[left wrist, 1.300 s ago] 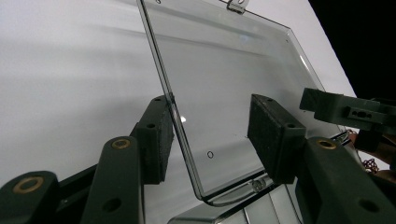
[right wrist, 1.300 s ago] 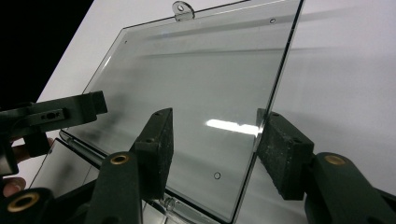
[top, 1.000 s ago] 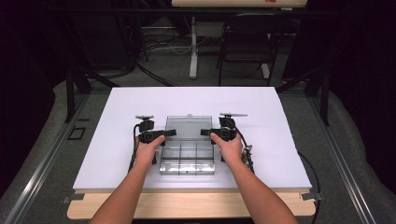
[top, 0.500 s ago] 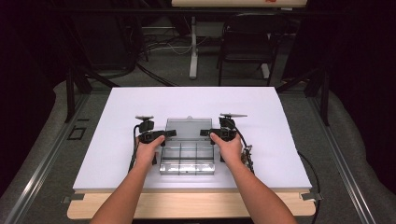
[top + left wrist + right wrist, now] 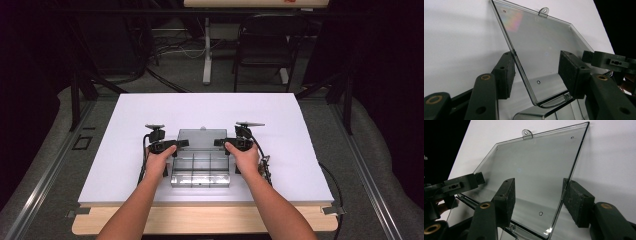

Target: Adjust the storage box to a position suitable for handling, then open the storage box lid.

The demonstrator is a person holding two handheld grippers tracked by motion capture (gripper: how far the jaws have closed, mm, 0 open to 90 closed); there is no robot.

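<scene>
On the table (image 5: 150,115), 2 parted tongs (image 5: 175,143) (image 5: 220,142) straddle the lid (image 5: 200,137).

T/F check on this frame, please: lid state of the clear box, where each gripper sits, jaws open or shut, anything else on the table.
1. The clear box's lid is closed flat over the compartments. False: it is swung open, tilted back away from the person.
2. The left gripper has a side edge of the lid between its open jaws. True.
3. The right gripper is clamped shut on the lid. False: its pads stand apart, straddling the lid's other side edge.
4. The lid has a small tab on its far edge. True.
5. A mug stands on the white table. False: the clear box is the one object seen on it.
</scene>
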